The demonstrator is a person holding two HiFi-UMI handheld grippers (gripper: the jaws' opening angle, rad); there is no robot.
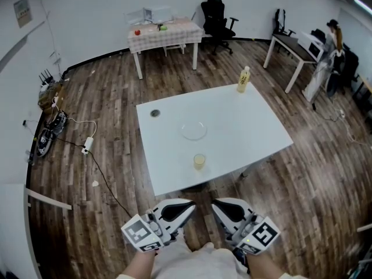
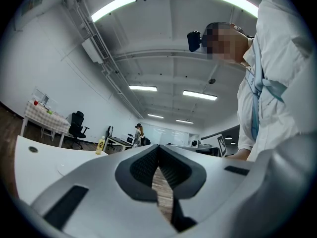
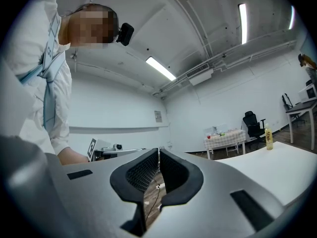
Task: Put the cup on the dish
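The left gripper [image 1: 185,207] and the right gripper [image 1: 224,207] are held side by side, tips angled inward. Both pairs of jaws are closed.

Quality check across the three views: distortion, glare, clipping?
Head view: heavy fisheye, the table edges bow; even light, the clear dish barely stands out on white. Left gripper view: black circular vignette, ceiling light strips blown out, left tool fills the lower frame. Right gripper view: same vignette and clipped light strip, right tool blocks the lower half.
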